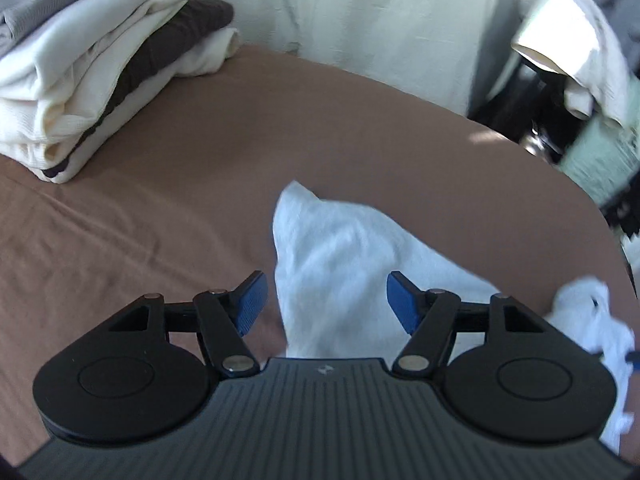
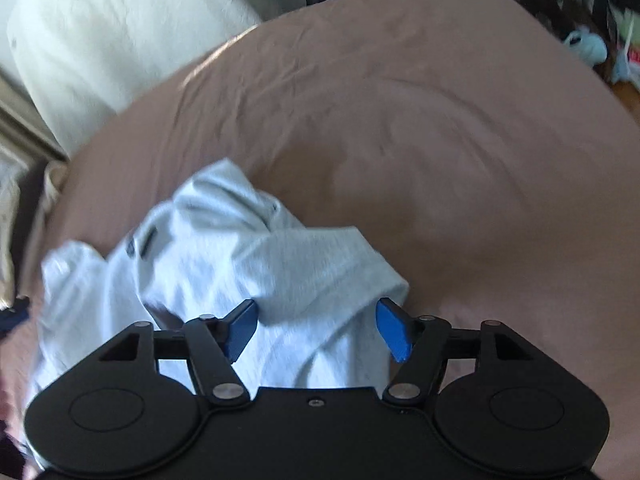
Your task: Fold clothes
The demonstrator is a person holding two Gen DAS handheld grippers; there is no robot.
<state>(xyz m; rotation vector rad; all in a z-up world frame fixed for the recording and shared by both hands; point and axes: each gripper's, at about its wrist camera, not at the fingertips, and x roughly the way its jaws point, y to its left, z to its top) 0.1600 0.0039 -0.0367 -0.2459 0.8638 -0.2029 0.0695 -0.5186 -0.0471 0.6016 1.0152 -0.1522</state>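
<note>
Progress looks partial from where I stand. Far off to the left on the brown bedsheet (image 1: pixel 320 128) sits a stack of folded clothes (image 1: pixel 92 80), cream and white layers with one dark brown piece sandwiched in them, so some of the job is plainly behind us. What is left lies right under the tools: a white garment (image 1: pixel 340 264), crumpled and bunched on the near part of the bed, with one corner poking up toward the far side and another lump trailing off to the right.

The left gripper (image 1: pixel 327 300) hangs over that cloth with its blue pads (image 1: pixel 252 300) spread apart, nothing pinched between them. The right gripper (image 2: pixel 316 328) is likewise released, its jaws standing wide above a rumpled fold of the same pale garment (image 2: pixel 240 264) (there is a small dark mark on it, too blurred to read).

I judge this piece has not been flattened yet, let alone folded; it wants spreading out, folding, then a trip over to the stack. Beyond the far right edge of the bed there is a jumble of other fabric (image 1: pixel 592 60), and I cannot tell whether any of it belongs to the job.
</note>
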